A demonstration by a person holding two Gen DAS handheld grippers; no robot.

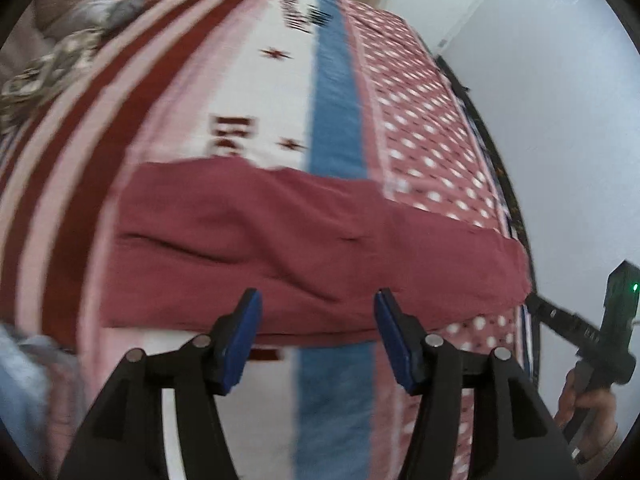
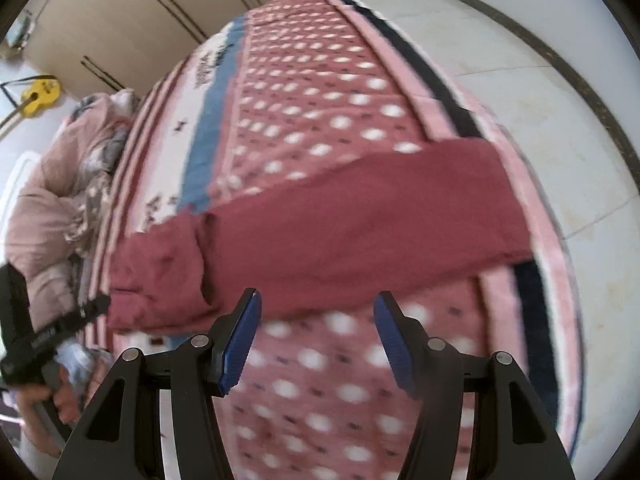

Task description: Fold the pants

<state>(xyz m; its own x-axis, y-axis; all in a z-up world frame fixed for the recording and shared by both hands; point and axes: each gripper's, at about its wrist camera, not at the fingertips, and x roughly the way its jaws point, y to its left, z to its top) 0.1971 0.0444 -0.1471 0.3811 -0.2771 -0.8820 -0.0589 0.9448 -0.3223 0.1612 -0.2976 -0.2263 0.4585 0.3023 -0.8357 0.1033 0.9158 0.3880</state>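
Dark red pants (image 1: 288, 240) lie flat across the patterned bedspread (image 1: 276, 92), stretched from left to right, one end reaching the bed's right edge. They also show in the right wrist view (image 2: 340, 232), with the bunched waist part at the left. My left gripper (image 1: 316, 304) is open and empty, just above the pants' near edge. My right gripper (image 2: 316, 308) is open and empty, hovering over the pants' near edge. The right gripper also shows at the right of the left wrist view (image 1: 532, 300), beside the pants' end. The left gripper's tip shows at the left of the right wrist view (image 2: 104, 302).
A crumpled pinkish quilt (image 2: 52, 200) is piled at the bed's far left. A light blue cloth (image 1: 20, 380) lies at the near left. White tiled floor (image 2: 520, 80) runs along the bed's right side. Wardrobe doors (image 2: 140, 12) stand behind.
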